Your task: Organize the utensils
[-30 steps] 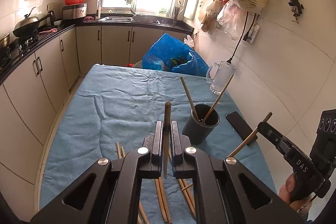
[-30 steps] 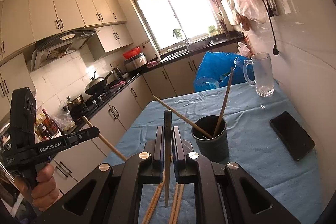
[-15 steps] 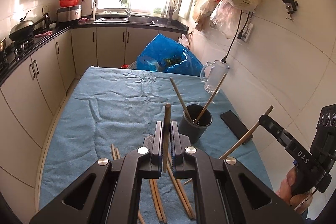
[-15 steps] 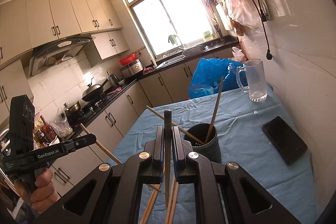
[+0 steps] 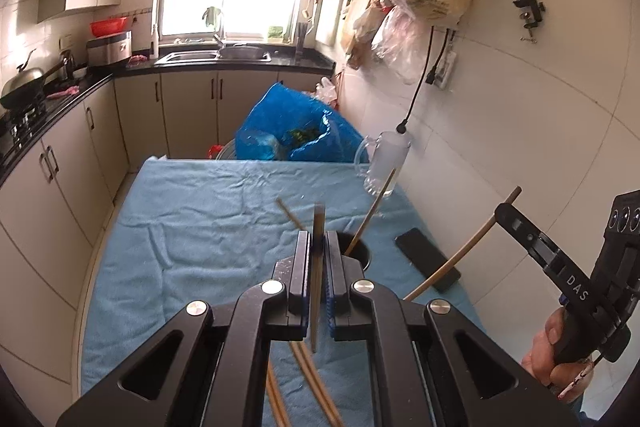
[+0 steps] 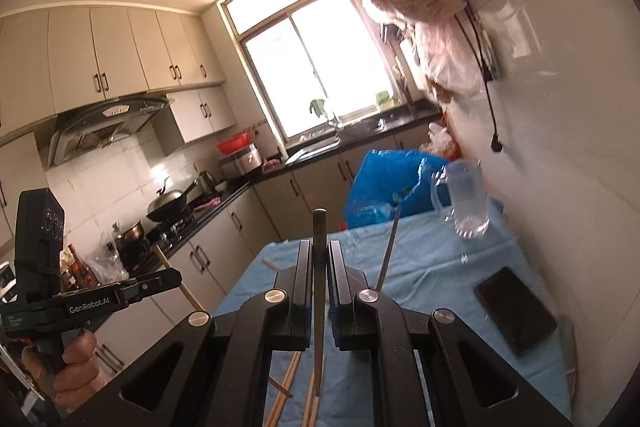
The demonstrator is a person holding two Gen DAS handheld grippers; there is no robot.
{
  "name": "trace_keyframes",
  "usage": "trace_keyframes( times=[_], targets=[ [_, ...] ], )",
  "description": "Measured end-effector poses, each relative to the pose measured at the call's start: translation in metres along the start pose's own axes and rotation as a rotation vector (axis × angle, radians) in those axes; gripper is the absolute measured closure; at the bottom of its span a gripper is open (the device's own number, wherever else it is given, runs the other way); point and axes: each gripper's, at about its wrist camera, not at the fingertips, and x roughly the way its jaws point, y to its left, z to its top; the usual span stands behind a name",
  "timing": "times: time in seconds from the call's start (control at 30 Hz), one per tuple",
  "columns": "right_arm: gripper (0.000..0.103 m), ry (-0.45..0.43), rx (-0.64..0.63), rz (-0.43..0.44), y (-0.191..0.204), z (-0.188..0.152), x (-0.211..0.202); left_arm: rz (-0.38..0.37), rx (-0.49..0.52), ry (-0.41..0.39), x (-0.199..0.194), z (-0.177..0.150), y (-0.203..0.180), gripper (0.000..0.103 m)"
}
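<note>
Cup (image 5: 357, 251) sits just ahead of & below left claw (image 5: 319, 241), mid-table toward right edge; both claws, right (image 6: 320, 247) too, clamped on near-upright chopsticks, left one (image 5: 318, 267) nearer.

Wooden chopsticks (image 5: 316, 267); wrinkled blue cloth (image 5: 192, 227); glossy tiles (image 5: 520, 131).

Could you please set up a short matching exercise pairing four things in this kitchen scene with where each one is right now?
Things:
1. black cup
2. glass mug
3. black phone
4. blue bag

Places:
A. flat on the cloth, near the wall
B. beyond the table's far end
C. holds two chopsticks
D. far corner of the table, by the wall

Pairs: 1-C, 2-D, 3-A, 4-B
</note>
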Motion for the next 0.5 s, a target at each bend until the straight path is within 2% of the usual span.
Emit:
trace_keyframes(
  times=[0.17, 0.3, 0.4, 0.5],
  targets=[
    [0.095, -0.039, -0.007, -0.018, -0.003, 0.023, 0.002, -0.012, 0.005, -0.014, 0.005, 0.026, -0.01, 0.097],
    [0.095, -0.036, 0.007, -0.024, -0.008, 0.038, 0.012, -0.024, 0.006, -0.01, 0.014, 0.043, -0.014, 0.097],
    [0.095, -0.031, 0.015, -0.022, -0.011, 0.043, 0.016, -0.018, 0.008, 0.005, 0.021, 0.043, -0.009, 0.097],
    [0.095, -0.017, 0.014, -0.014, -0.013, 0.037, 0.02, 0.0, 0.002, 0.046, 0.03, 0.028, 0.006, 0.097]
  ],
)
